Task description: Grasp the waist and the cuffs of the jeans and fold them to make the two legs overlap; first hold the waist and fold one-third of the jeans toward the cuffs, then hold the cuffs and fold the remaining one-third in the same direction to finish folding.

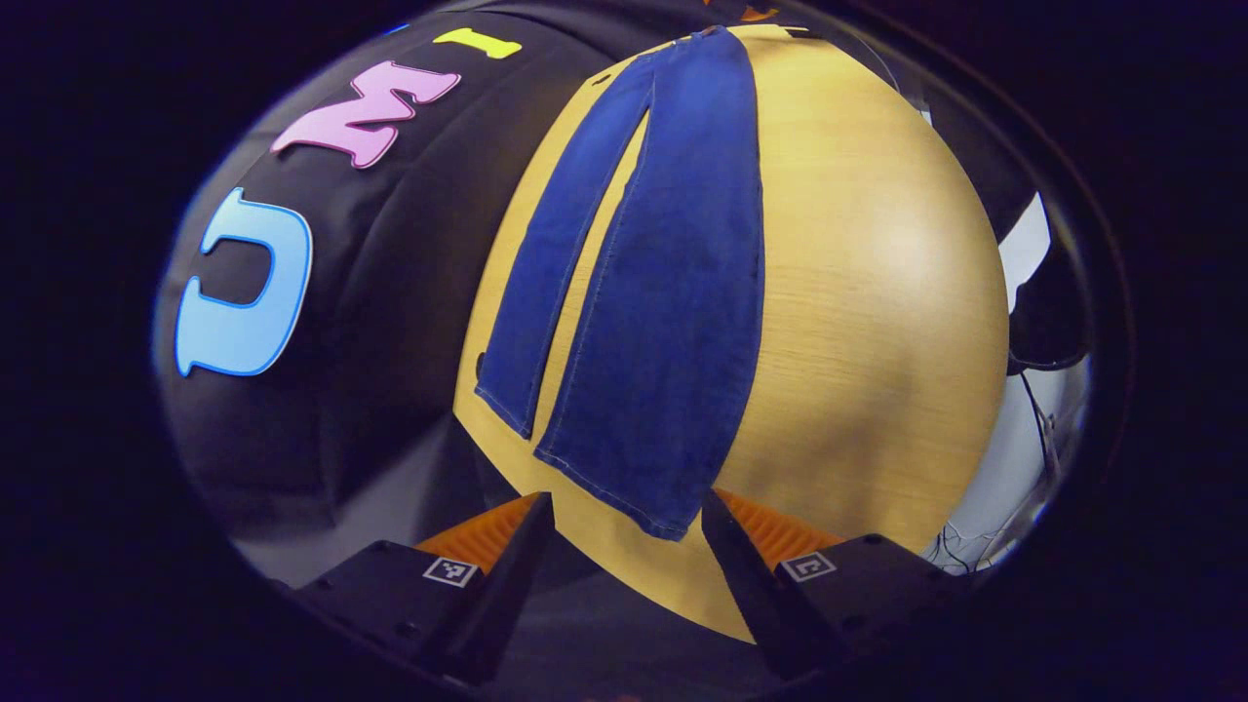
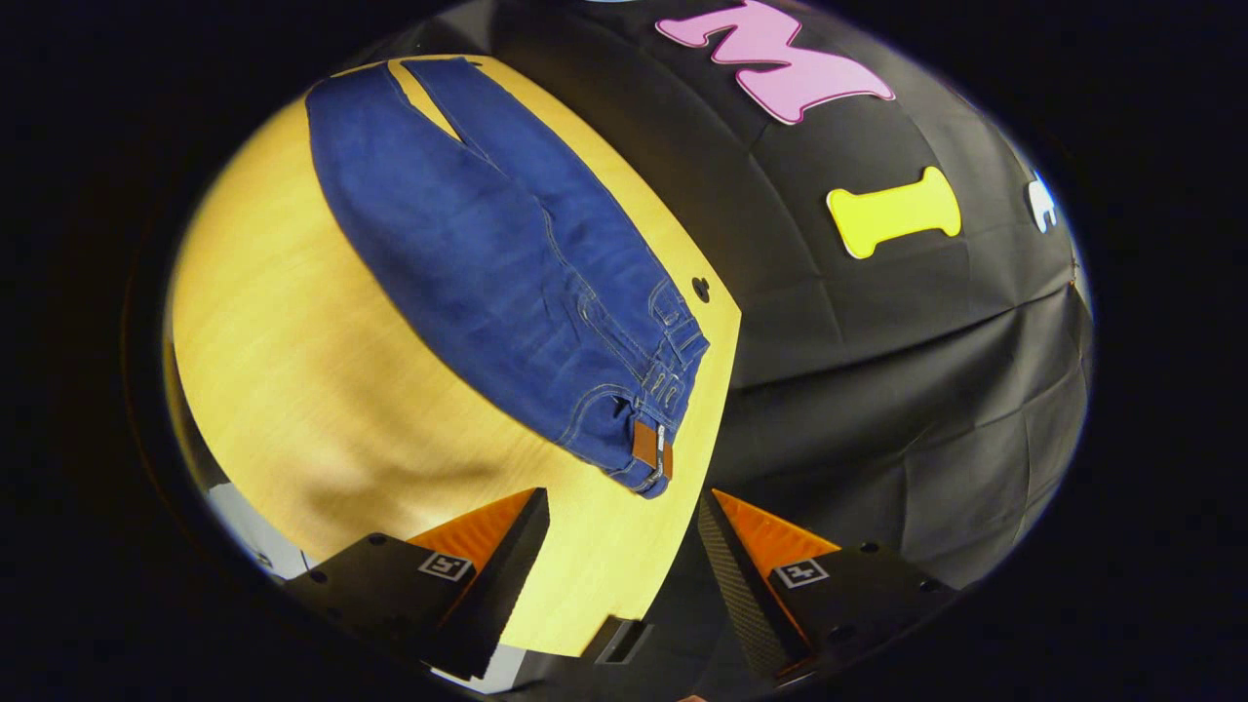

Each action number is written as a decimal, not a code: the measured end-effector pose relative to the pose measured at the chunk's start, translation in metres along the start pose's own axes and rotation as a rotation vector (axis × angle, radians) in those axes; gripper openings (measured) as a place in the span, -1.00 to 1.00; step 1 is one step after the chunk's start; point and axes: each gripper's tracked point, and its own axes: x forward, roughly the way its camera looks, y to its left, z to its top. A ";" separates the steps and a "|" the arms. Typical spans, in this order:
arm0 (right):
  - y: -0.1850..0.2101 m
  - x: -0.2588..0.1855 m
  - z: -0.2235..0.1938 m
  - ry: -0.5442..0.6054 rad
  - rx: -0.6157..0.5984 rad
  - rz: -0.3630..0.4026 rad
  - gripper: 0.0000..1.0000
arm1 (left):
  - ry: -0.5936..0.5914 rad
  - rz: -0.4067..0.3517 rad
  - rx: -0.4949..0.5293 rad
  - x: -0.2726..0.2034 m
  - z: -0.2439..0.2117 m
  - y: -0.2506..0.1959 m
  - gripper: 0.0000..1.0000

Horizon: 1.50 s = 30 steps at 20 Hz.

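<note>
Hovering w/ both grippers released: left gripper (image 1: pixel 627 522) nearing cuffs (image 1: pixel 624 492), right gripper (image 2: pixel 624 522) nearing waist (image 2: pixel 655 429); pinching edges squarely, lifting together.

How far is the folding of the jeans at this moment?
Nothing is folded yet: the jeans lie flat on the wooden table, legs apart. In hand: the left claw hovers open near the cuffs, the right claw open near the waist. All folds remain.

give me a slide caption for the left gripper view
Open left gripper hovering near the cuffs of jeans spread flat on a wooden table, legs not yet overlapped.
</note>
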 end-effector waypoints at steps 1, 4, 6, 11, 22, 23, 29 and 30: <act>-0.002 0.008 -0.002 0.001 -0.038 0.007 0.92 | 0.001 -0.017 0.029 0.007 -0.001 -0.005 1.00; 0.002 0.029 -0.006 -0.014 -0.171 0.042 0.92 | -0.004 -0.057 0.103 0.024 0.006 -0.018 0.94; 0.010 0.042 -0.005 -0.032 -0.234 0.073 0.91 | -0.014 -0.064 0.126 0.028 0.013 -0.018 0.94; 0.021 0.076 -0.015 -0.038 -0.349 0.133 0.91 | -0.008 -0.060 0.106 0.047 0.017 -0.011 0.89; 0.006 0.109 -0.009 -0.095 -0.534 0.024 0.65 | -0.075 0.009 0.207 0.058 0.011 -0.006 0.89; 0.007 0.110 -0.008 -0.100 -0.546 0.025 0.59 | -0.085 0.015 0.227 0.058 0.011 -0.007 0.89; 0.006 0.112 -0.011 -0.059 -0.471 0.065 0.57 | -0.062 -0.084 0.250 0.058 0.004 -0.011 0.89; 0.006 0.112 -0.011 -0.055 -0.470 0.070 0.57 | -0.034 -0.130 0.252 0.056 -0.003 -0.012 0.89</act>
